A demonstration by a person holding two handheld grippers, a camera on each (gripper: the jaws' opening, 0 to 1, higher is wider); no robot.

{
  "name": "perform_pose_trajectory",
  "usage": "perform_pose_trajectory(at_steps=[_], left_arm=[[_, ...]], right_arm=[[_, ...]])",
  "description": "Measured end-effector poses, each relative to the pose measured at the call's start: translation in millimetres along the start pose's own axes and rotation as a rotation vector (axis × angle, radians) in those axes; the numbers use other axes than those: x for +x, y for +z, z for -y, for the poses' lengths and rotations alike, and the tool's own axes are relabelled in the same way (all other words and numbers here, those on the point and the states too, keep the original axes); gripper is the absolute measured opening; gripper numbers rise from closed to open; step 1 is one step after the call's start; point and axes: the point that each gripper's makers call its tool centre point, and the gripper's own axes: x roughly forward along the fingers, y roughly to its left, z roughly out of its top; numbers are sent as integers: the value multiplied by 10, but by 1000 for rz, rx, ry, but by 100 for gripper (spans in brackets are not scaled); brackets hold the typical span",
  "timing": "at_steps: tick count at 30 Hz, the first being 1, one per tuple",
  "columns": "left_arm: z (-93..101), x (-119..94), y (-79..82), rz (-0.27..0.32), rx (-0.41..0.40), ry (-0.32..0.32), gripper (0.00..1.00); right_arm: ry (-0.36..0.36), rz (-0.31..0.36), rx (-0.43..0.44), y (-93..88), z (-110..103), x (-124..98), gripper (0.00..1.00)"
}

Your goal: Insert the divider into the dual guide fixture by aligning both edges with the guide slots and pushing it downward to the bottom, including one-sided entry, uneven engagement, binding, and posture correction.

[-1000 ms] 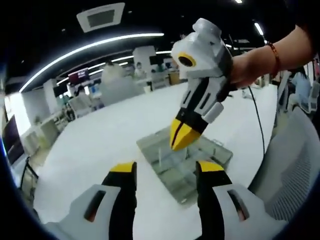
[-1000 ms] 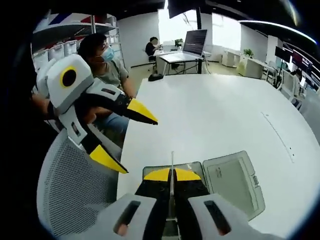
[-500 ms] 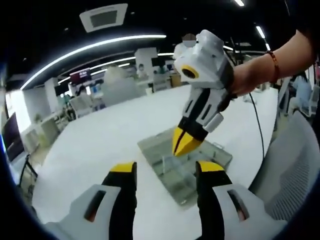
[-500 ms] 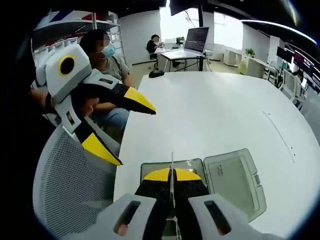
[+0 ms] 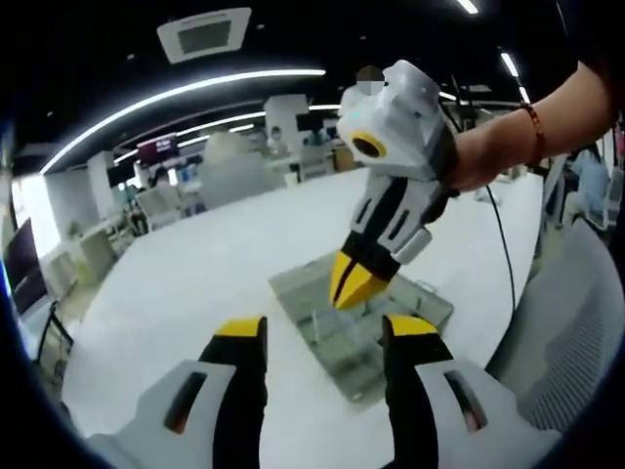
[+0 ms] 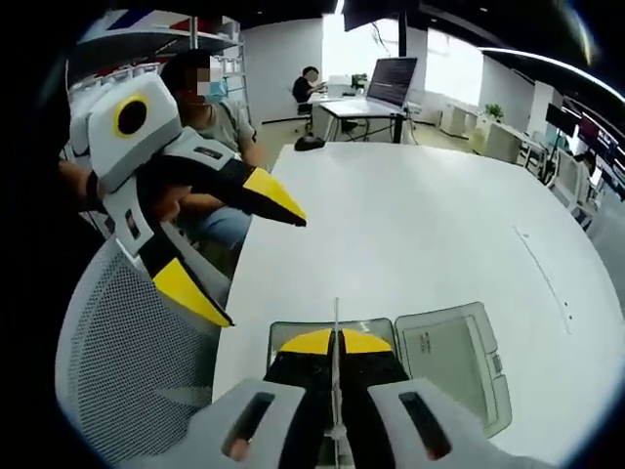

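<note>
Divider: thin clear plastic divider sheet [image 6: 335, 337], seen edge-on, pinched upright between the yellow tips of the right gripper [image 6: 332, 344]; its lower edge is hidden, so slot engagement cannot be confirmed.
Fixture: shallow translucent grey guide-slot box [image 5: 337, 332] with its lid folded open alongside, lying on the round white table [image 5: 195, 264], directly beneath the divider.
Right gripper: pressed together on the divider; against the picture 0.5 s ago its tips sit slightly lower over the box and lean a little differently.
Left gripper: jaws spread wide, holding nothing [image 5: 324, 337], hovering near the box's near edge, apart from it.
Change: 1 small descent with a tilt adjustment.
Meaning: likely posture correction before seating; full insertion not yet evident.
Surroundings: grey mesh chair [image 6: 137, 381] beside the table.
</note>
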Motion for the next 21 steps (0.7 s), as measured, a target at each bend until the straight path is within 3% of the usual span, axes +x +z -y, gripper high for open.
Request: perform_pose_trajectory(at_steps=[8, 10, 21], left_arm=[[-2, 4, -1, 0, -4, 0, 46], [-7, 6, -8, -2, -5, -1, 46], [-14, 0, -6, -2, -13, 2, 46]], right_arm=[[1, 0, 17, -23, -5, -3, 0], [9, 37, 25, 60, -14, -26, 0], [23, 75, 67, 76, 9, 22, 0]])
